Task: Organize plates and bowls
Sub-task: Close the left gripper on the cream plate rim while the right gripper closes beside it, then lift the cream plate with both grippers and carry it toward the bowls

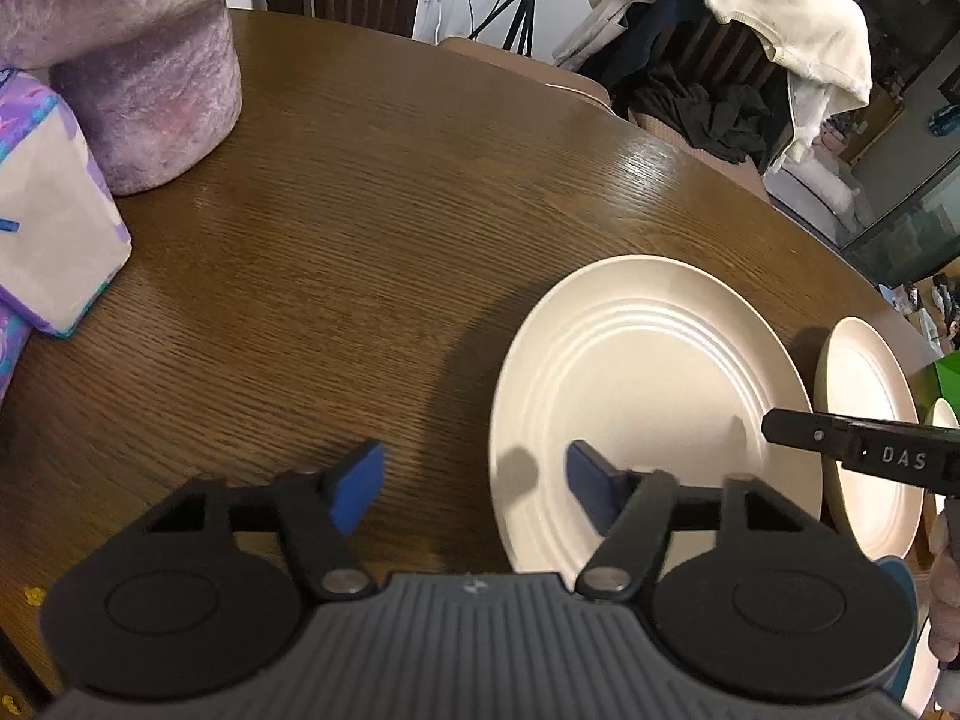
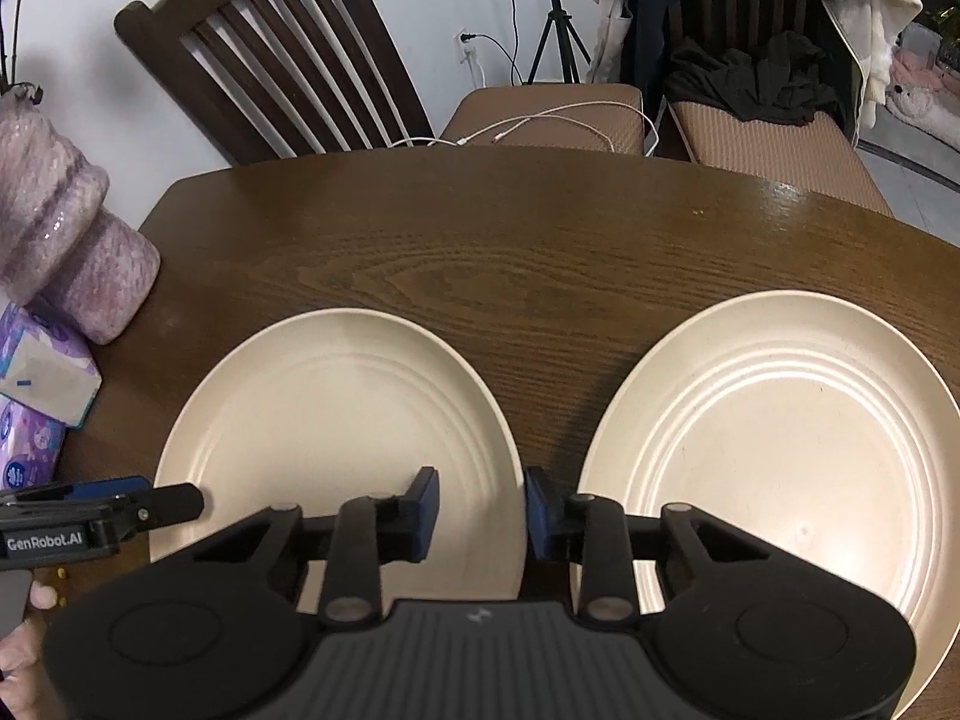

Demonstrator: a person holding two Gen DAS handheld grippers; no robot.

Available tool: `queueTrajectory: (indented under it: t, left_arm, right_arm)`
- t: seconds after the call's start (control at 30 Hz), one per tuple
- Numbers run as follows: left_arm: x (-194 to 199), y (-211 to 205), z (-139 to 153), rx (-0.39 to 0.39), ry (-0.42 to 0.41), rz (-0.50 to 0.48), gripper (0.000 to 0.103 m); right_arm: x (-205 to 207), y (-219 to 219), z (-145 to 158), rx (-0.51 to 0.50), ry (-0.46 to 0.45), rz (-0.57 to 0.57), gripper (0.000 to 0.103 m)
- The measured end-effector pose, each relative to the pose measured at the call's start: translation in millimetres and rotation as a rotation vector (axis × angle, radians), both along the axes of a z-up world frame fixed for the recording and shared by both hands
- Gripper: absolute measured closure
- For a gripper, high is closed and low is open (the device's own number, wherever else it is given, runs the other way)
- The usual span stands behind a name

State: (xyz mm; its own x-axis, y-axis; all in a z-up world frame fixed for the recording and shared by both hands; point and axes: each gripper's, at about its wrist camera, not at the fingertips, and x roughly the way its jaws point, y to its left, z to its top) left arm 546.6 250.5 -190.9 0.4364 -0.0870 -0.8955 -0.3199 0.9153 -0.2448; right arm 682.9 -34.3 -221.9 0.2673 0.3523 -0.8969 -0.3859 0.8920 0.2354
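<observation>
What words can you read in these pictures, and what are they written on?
"DAS": white letters on the side of the right gripper, which pokes into the left wrist view; the rest is cut off.
"GenRobot.AI": on the side of the left gripper, seen in the right wrist view.
The purple tissue packs carry round blue logos, too blurred to read.
The plates have no writing.

We read "DAS" on the right gripper (image 1: 888,450) – white letters, just right of the left plate (image 1: 648,408) – and "GenRobot.AI" on the left gripper (image 2: 90,519).
</observation>
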Motion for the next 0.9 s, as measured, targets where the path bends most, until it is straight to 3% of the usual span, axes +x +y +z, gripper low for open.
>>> queueTrajectory:
  t: [0.1,0.17,0.27,0.9]
  left_arm:
    - [0.8,-1.1,0.4,-0.007,0.011,0.001,0.063]
    - [1.4,-1.6,-0.6,-0.018,0.024,-0.001,0.082]
    - [3.6,-2.5,-0.7,-0.027,0.024,-0.011,0.090]
    - [4.2,-2.7,10.1,0.019,-0.004,0.007,0.091]
  right_arm:
    - [-0.4,-1.4,-2.0,-0.011,0.011,0.002,0.081]
    - [-1.0,-2.3,-3.5,-0.014,0.018,0.000,0.085]
    - [-2.1,-3.4,-5.9,-0.024,0.030,0.001,0.090]
    - [-7.3,-1.3,4.3,-0.005,-0.013,-0.008,0.095]
